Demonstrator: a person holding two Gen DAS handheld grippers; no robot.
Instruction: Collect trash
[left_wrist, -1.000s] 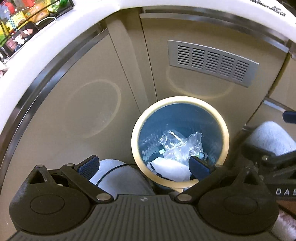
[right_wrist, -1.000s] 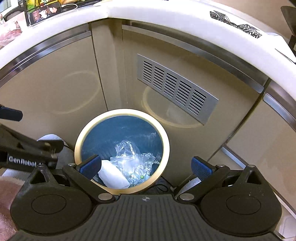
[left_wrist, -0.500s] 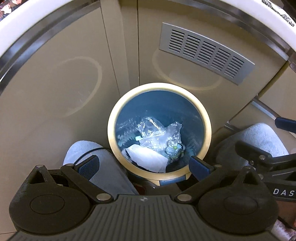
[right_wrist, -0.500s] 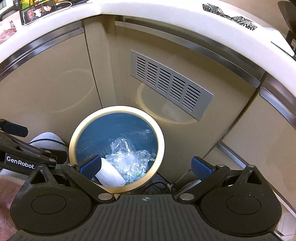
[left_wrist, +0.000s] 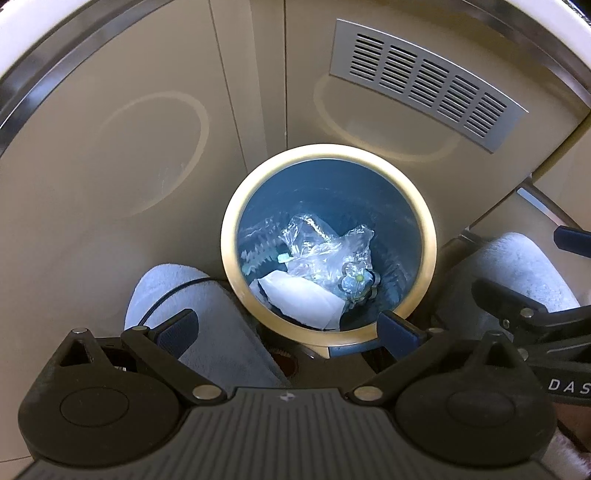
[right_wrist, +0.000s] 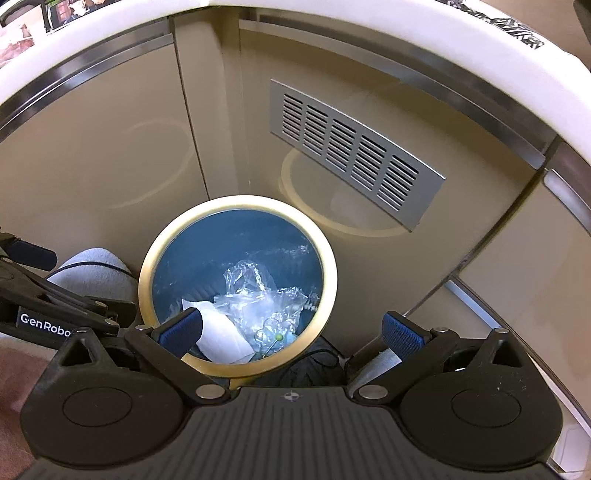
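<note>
Round blue bin with a cream rim stands on the floor against beige panels, a grey vent grille on the far right panel. Inside lie crumpled clear plastic and a white wad, possibly paper. Left hand-held gripper and right hand-held gripper both hover above the bin's near rim, jaws spread wide, holding nothing.

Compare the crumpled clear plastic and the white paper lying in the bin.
The clear plastic is see-through and crumpled; the white paper is opaque and fairly smooth. The plastic lies toward the bin's middle; the paper sits against its near wall, partly under the plastic. Both lie loose at the bottom, untouched by either gripper.
</note>
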